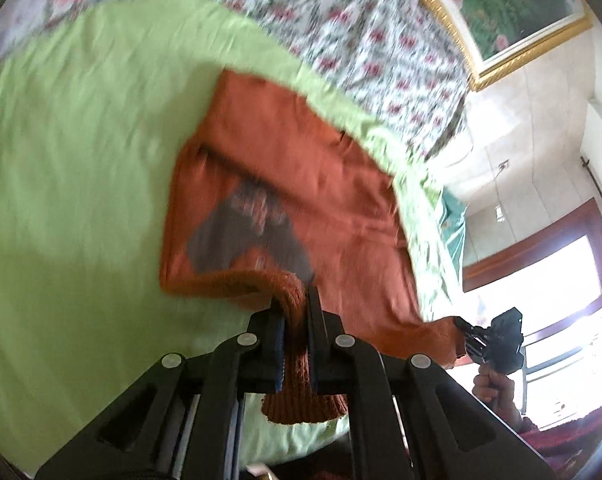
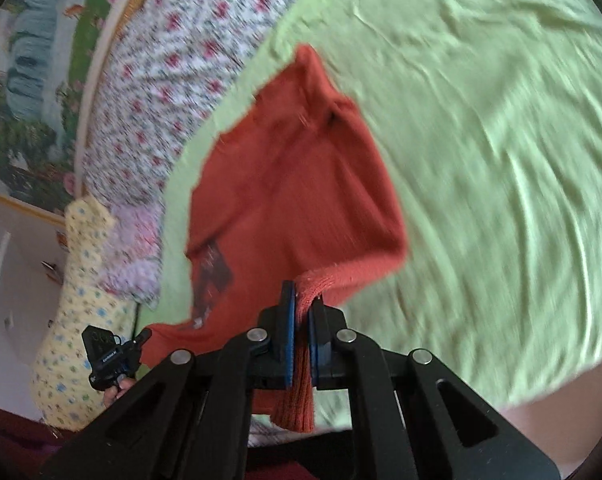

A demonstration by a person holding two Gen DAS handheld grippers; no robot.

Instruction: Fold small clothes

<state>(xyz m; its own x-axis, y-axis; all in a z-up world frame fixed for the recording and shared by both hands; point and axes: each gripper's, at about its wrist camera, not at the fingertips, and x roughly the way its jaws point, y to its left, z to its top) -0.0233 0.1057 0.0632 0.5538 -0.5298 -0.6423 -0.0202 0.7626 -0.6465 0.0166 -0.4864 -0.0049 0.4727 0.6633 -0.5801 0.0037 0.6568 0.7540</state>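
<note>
The left gripper clamps one corner of the ribbed hem of the rust-orange sweater; the right gripper pinches the other; held so, the garment on the green sheet seems ready for folding.

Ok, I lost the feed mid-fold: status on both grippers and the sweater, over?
Left gripper shut on orange sweater ribbed hem. Right gripper shut on same hem, other corner. Sweater partly lifted off green sheet. Nothing in the way.
</note>
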